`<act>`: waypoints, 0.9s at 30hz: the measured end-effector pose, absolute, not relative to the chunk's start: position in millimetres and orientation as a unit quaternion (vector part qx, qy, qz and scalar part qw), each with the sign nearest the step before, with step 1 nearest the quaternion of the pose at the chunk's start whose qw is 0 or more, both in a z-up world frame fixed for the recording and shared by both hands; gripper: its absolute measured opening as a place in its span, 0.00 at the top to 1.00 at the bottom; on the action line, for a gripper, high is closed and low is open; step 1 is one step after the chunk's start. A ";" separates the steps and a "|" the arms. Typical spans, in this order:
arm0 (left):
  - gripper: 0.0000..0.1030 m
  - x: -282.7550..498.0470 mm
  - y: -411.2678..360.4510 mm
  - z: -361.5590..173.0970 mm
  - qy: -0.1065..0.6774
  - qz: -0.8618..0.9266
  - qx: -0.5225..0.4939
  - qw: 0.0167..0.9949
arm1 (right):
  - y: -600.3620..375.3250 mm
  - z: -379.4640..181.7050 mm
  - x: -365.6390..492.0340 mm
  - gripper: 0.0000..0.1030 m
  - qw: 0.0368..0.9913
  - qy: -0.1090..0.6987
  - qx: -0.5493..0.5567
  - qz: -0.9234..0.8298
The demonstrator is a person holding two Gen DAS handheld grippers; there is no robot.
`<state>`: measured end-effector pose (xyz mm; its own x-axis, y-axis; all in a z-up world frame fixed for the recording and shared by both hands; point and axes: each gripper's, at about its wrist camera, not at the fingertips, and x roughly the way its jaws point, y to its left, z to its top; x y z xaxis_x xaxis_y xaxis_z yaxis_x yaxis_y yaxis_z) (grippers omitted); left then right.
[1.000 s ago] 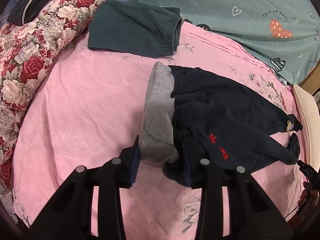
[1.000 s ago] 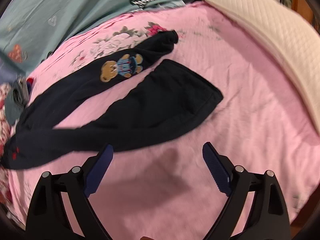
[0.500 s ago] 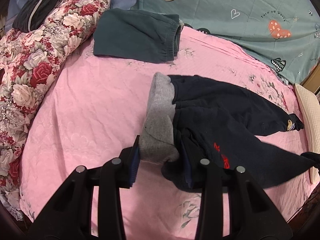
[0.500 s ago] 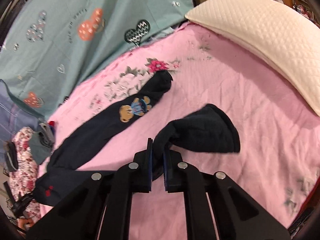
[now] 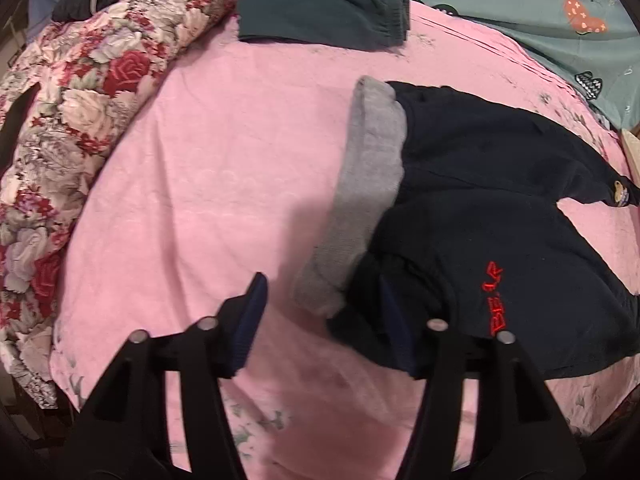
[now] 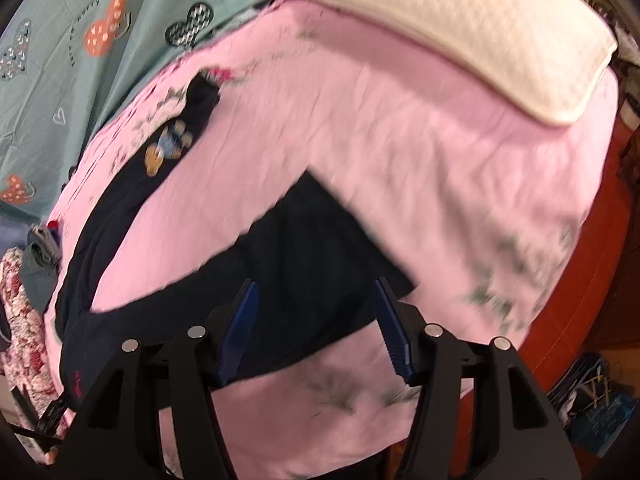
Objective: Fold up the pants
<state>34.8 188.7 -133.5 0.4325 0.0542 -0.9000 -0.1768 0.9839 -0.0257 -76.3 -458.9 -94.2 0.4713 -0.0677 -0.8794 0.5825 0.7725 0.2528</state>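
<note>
Dark navy cotton pants (image 5: 480, 208) with a grey ribbed waistband (image 5: 364, 184), spread on the pink quilted bedspread (image 5: 208, 184).

Left gripper (image 5: 320, 316): jaws wide apart, holding nothing. Grey waistband end lying between the two blue-padded fingers (image 5: 250, 312), touching neither as far as can be seen. Right finger over the dark cloth near the red embroidered lettering (image 5: 496, 300). Waistband running away from the gripper, up the middle of the left wrist view; both legs going off to the right, the farther one with a small bear patch (image 5: 622, 196) near its end.

Right gripper (image 6: 316, 316): also opened wide, gripping nothing. Hem end of the nearer pant leg (image 6: 312, 248) lying flat on the bedspread between and just beyond the blue pads (image 6: 394, 328). Whether the pads touch the cloth, cannot tell; picture blurred here. Other leg (image 6: 168, 152) well apart to the left, with the bear patch on it, its cuff pointing to the far edge.

Farther out: a folded dark green garment (image 5: 324, 4) at the far side of the bedspread, a red-and-white rose-patterned quilt (image 5: 80, 92) rolled along the left edge, a teal sheet printed with hearts (image 6: 80, 40) behind, a cream quilted pillow (image 6: 460, 32) at the far right of the bedspread.
</note>
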 end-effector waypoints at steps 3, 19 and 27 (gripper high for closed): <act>0.35 32.4 198.6 -124.7 0.522 0.079 -0.066 0.847 | -468.0 -84.2 -56.4 0.42 0.828 0.456 0.264 -0.193; 0.24 106.2 158.0 -65.9 0.448 0.074 -0.063 0.889 | -465.6 -116.3 194.8 0.29 0.860 0.445 0.236 -0.078; 0.23 138.4 139.3 -100.3 0.479 0.066 -0.045 0.874 | -463.2 -73.0 169.1 0.89 0.868 0.406 0.280 -0.050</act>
<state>138.4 139.3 -100.3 0.5328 0.0723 -0.8432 -0.1577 0.9874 -0.0150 169.1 -463.2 -73.0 0.6647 0.1407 -0.7337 0.3146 0.8380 0.4458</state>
